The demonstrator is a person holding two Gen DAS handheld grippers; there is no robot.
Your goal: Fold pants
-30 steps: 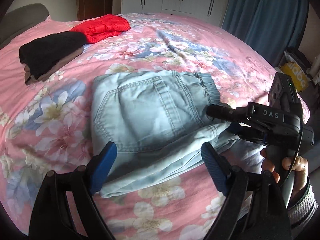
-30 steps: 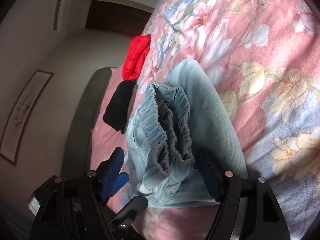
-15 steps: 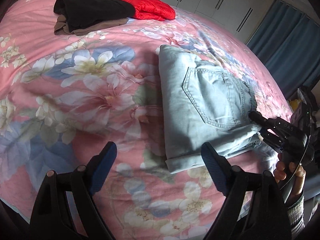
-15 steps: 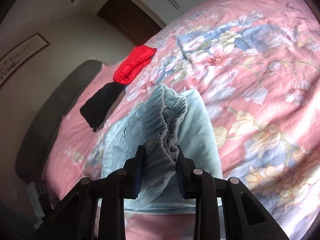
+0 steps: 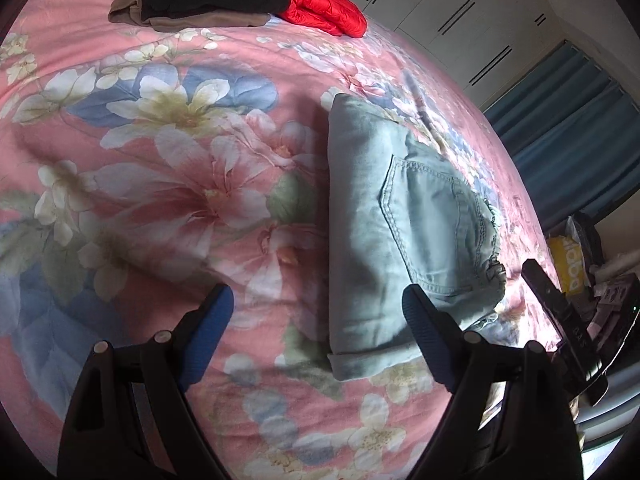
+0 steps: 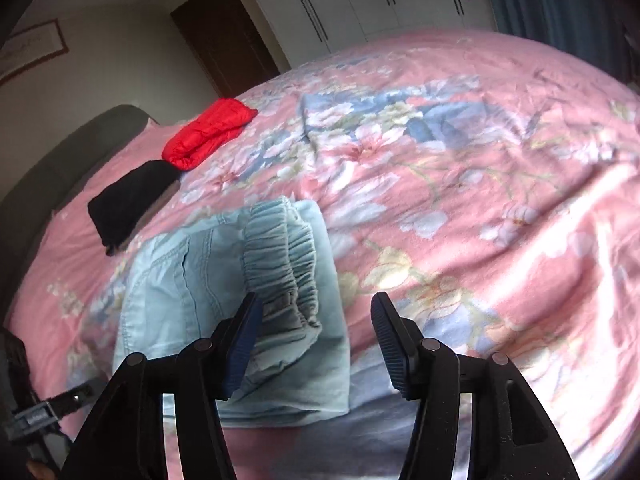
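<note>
Lying folded: pants (image 5: 404, 236) are seen on the bed (image 5: 168, 152).
Left gripper (image 5: 318, 312): fingers are spread, nothing is held.
Right gripper (image 6: 316, 332): fingers are spread beside the waistband.

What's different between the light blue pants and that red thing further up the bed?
The light blue pants are pale denim with a stitched pocket and gathered waistband; the red garment is bright and looks puffy and quilted. The pants lie close to the fingers; the red garment lies far off, beside a black garment. Both are folded and rest on the floral bedspread.
</note>
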